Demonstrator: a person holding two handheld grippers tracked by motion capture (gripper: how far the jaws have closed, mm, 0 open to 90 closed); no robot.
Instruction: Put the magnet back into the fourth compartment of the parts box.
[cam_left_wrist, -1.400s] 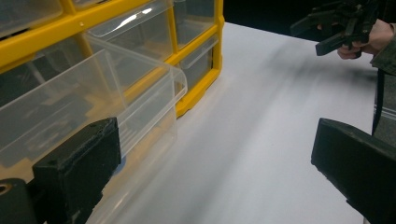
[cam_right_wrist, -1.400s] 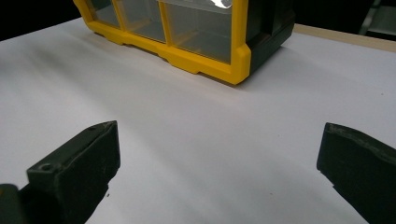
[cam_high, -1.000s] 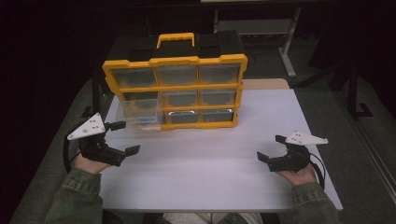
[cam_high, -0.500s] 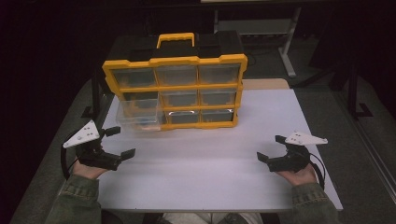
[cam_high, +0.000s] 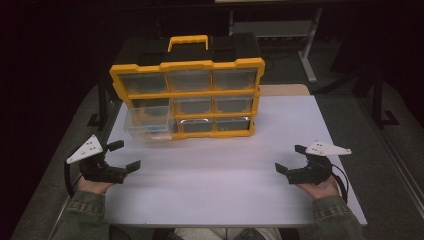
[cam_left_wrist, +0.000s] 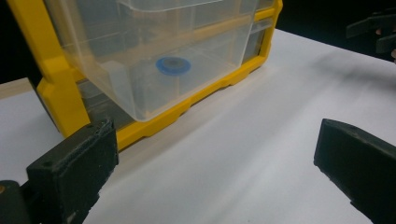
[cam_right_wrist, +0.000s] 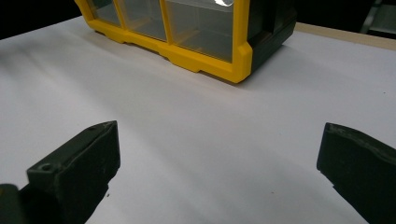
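Note:
A yellow and black organizer case (cam_high: 187, 90) with clear drawers stands upright at the back of the white table (cam_high: 220, 185). Its bottom-left clear drawer (cam_high: 147, 124) is pulled out toward me. In the left gripper view that drawer (cam_left_wrist: 163, 60) holds a small blue ring (cam_left_wrist: 173, 65). My left gripper (cam_high: 120, 156) rests open near the table's left edge, in front of the drawer and apart from it. My right gripper (cam_high: 290, 159) rests open at the front right, nothing between its jaws. The case's right corner (cam_right_wrist: 238, 56) shows in the right gripper view.
A yellow carry handle (cam_high: 188, 41) tops the case. Dark floor and a metal table leg (cam_high: 307, 50) lie beyond the table. A wooden strip (cam_high: 282, 90) shows behind the case at the right. The other gripper's jaw tips (cam_left_wrist: 373, 30) appear far off in the left gripper view.
My left gripper has drawn back from the pulled-out drawer toward the front left of the table. The right gripper has stayed still.

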